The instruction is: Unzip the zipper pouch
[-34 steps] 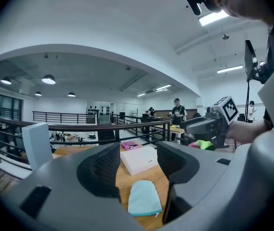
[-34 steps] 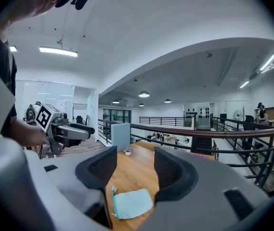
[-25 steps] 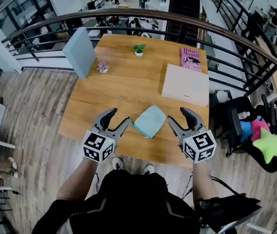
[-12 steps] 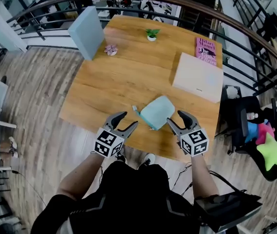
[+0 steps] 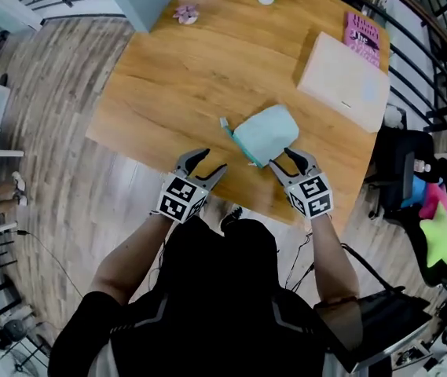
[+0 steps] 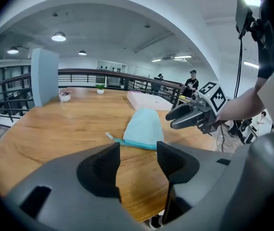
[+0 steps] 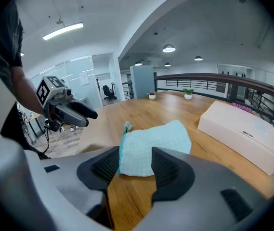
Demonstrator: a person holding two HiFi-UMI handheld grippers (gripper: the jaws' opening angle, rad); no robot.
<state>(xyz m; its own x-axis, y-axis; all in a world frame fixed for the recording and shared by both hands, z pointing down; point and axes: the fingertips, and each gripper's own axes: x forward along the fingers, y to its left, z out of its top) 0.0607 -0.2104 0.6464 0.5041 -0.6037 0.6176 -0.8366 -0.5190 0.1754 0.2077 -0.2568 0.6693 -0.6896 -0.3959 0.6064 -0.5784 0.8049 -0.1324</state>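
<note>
No lettering is legible. The cover of the pink book (image 5: 362, 31) carries dark print too small to read. The top of the white box (image 7: 242, 131) bears a short dark line, illegible. The cubes on the left gripper (image 5: 211, 161) and right gripper (image 5: 283, 160) show black-and-white square markers without characters.

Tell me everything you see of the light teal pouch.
The light teal fabric zipper pouch looks soft and textured, rounded at one end. A darker teal zipper edge runs along one side, a tab poking out at its end. It lies flat near the wooden table's front edge, touching nothing else visible.
</note>
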